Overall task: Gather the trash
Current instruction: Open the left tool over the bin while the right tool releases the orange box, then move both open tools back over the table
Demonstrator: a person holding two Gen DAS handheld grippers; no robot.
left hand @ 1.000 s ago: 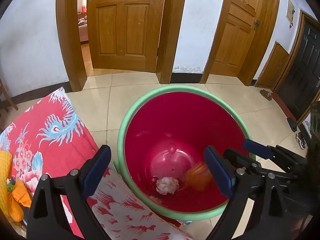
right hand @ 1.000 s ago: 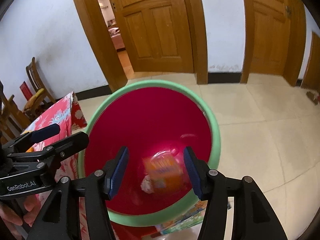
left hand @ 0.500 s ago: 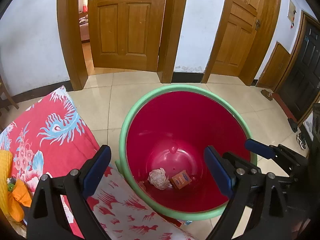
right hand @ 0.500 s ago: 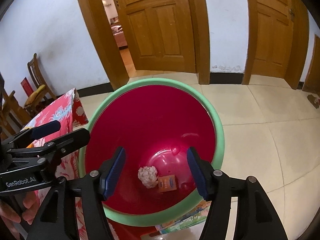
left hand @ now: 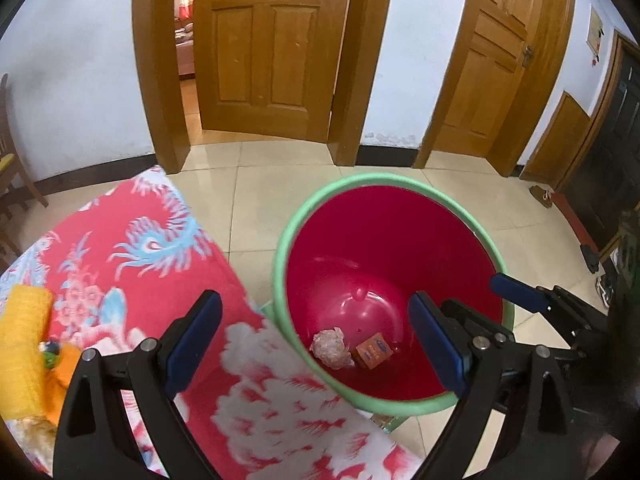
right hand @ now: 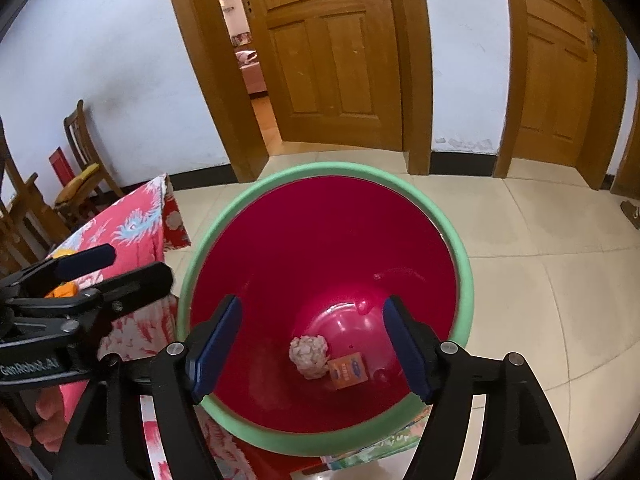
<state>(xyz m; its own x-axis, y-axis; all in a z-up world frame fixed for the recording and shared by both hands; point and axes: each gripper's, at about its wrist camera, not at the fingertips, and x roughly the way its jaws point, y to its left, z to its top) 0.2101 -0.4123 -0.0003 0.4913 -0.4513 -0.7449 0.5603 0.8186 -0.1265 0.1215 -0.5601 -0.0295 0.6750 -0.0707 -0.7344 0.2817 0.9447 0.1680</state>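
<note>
Left wrist view: left gripper [left hand: 316, 344] hanging with fingers spread wide, gripping nothing, straddling the bin [left hand: 304, 216] rim beside the tabletop [left hand: 132, 240]; possibly clipping that rim and tipping the bin if swinging carelessly

Right wrist view: right gripper [right hand: 312, 346] hovering over the bin's mouth, fingers parted and empty; crumpled paper ball [right hand: 309, 356] lying at the bottom, touching the small orange packet [right hand: 347, 370], both looking light

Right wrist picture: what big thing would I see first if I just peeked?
The big red bucket with a green rim fills the middle, standing on the tiled floor. At its bottom lie a crumpled paper ball and a small orange packet, side by side. The open right gripper hangs above them, holding nothing.
</note>
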